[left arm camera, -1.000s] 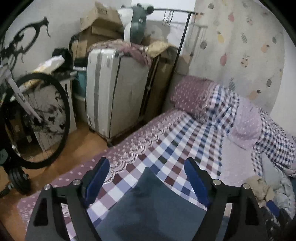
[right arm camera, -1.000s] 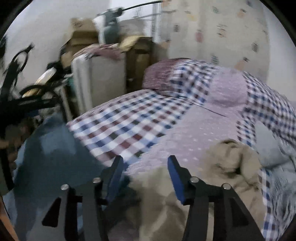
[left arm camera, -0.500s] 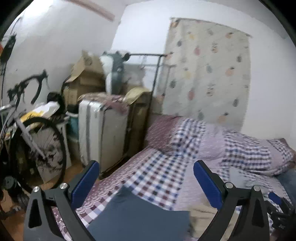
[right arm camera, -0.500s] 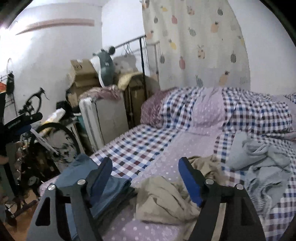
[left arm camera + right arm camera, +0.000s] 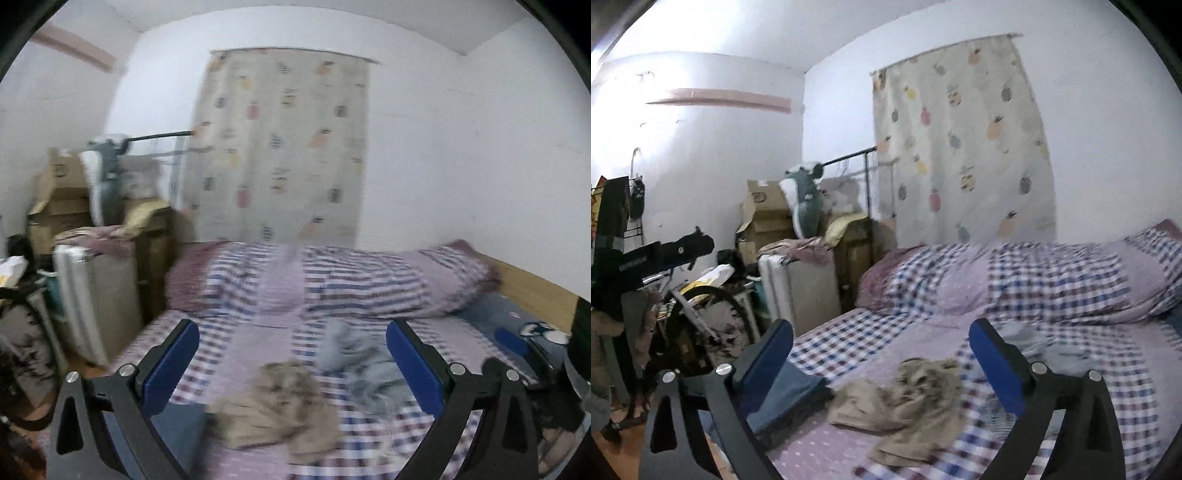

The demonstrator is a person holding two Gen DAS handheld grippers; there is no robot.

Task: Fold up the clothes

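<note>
**Both grippers high and empty over a bed of mixed clothes**

Left wrist view. Our left gripper hangs above the bed, fingers spread wide, nothing between them. Low centre of the frame: a crumpled beige garment. Just up and right of it, a rumpled grey garment, the two nearly touching. A dark blue piece shows at lower left, partly behind the left finger. The frame is blurred, so we cannot pick out hems or sleeves.

Right wrist view. Our right gripper is likewise wide open and holds nothing. The beige garment sits bunched at lower centre. The dark blue garment, lying flat with straight edges at lower left, looks folded. The grey garment lies to the right, beyond the right finger, blurred.

Judgement. The blue one lies as the task wants; beige and grey are loose heaps. To fold either well, we would:
- come down on two separated edge points, not the bunched middle;
- lift and shake it flat on bare sheet;
- keep clear of the blue stack so it stays square.
</note>
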